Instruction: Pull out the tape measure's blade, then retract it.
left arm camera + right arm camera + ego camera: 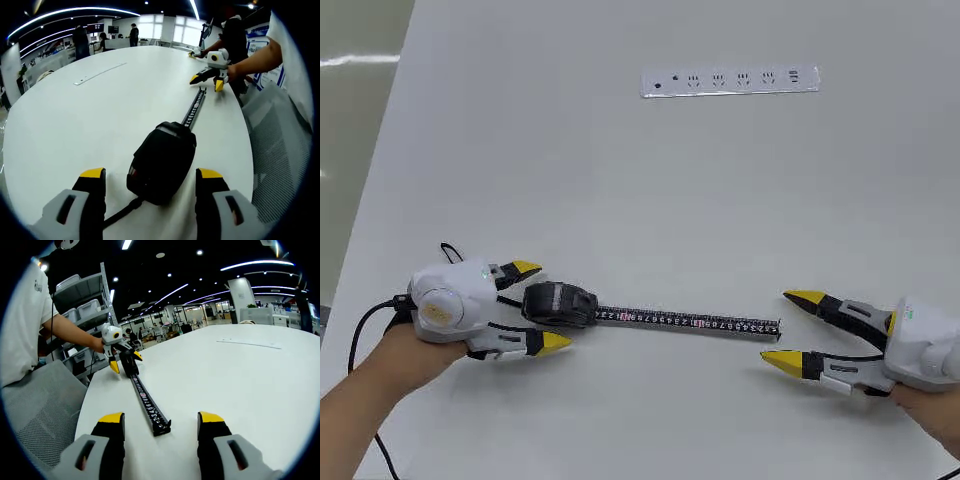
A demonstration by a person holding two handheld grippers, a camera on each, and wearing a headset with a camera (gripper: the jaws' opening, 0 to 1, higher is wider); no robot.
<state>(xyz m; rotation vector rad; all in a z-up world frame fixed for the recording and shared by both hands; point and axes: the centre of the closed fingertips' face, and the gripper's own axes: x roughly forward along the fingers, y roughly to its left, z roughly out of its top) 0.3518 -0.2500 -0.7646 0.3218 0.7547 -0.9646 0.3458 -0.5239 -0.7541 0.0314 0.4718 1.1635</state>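
A black tape measure case lies on the white table, its dark blade drawn out to the right, flat on the top. My left gripper is open, its yellow-tipped jaws on either side of the case without clamping it. My right gripper is open just right of the blade's end hook; in the right gripper view the hook lies between the jaws, untouched. The blade runs back to the case. The blade also reaches toward the right gripper.
A white power strip lies flat at the far side of the table. A black cable trails from my left gripper near the table's left edge. A grey mesh chair stands beside the table. People stand far off in the room.
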